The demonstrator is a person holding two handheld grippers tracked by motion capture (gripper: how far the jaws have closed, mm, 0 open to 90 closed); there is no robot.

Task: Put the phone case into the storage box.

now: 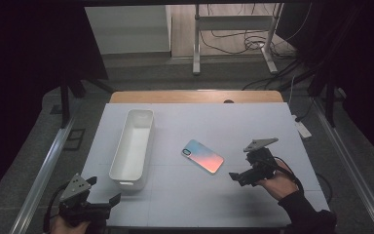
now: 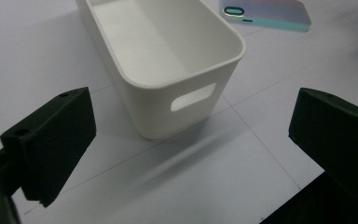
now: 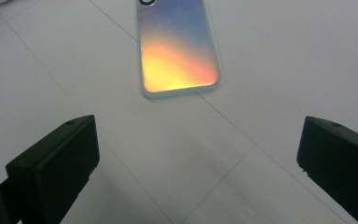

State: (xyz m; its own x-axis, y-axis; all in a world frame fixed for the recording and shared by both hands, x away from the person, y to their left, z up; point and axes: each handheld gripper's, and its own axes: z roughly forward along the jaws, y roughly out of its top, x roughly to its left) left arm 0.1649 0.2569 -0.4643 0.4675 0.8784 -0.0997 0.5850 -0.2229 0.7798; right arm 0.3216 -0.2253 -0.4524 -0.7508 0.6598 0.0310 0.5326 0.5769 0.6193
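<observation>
Right gripper (image 1: 244, 174) is spread wide, empty, near the phone (image 1: 202, 156) lying mid-desk; I fear its flat, slick back could skid from my jaws toward the bin (image 1: 132, 146).

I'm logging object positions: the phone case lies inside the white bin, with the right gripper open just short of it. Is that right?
Not quite. The phone case lies flat on the table, beside the white bin, not inside it; the high view shows this. The right gripper is indeed open just short of it.
</observation>
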